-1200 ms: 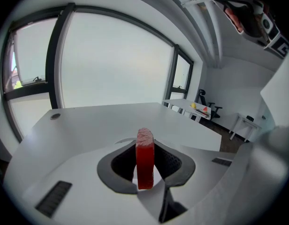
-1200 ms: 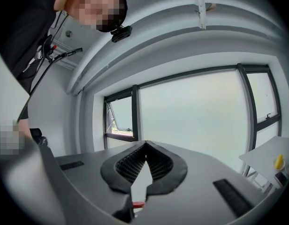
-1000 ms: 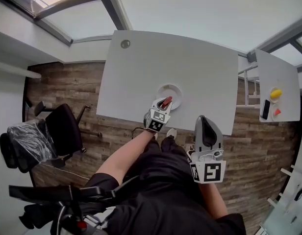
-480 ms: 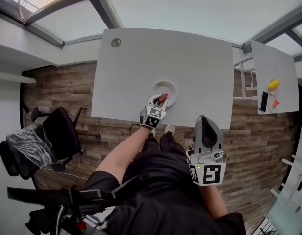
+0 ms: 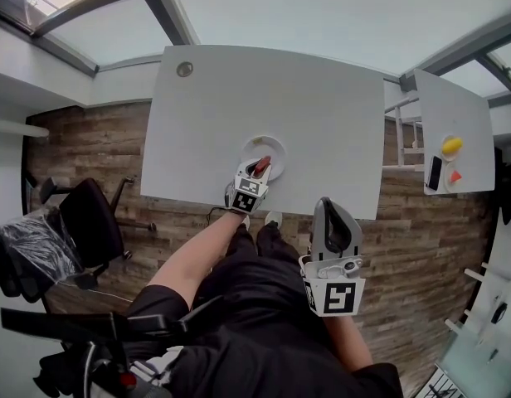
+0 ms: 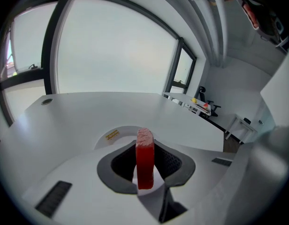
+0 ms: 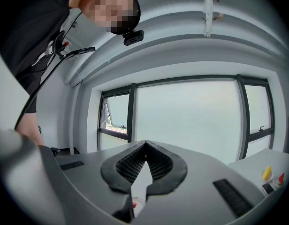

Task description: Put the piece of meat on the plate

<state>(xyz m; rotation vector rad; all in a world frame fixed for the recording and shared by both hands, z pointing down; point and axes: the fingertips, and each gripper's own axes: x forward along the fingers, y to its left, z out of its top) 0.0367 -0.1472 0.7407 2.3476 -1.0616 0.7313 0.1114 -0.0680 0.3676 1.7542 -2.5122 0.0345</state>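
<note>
Two grippers split the work unevenly. Our left gripper (image 5: 257, 170) clamps the piece of meat (image 6: 145, 157) on edge between its fingers (image 6: 120, 162), angled down over the white plate (image 6: 111, 134) on the worktop (image 5: 305, 106), so we can set it down. Our right gripper (image 5: 333, 222), its fingers closed on nothing, hangs back near our body, out of the way.

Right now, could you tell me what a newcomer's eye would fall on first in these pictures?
The red meat stands out at once, clamped in the left gripper over the white plate, near the front edge of the table. Next comes the right gripper, shut and empty, held off the table in front of the person.
</note>
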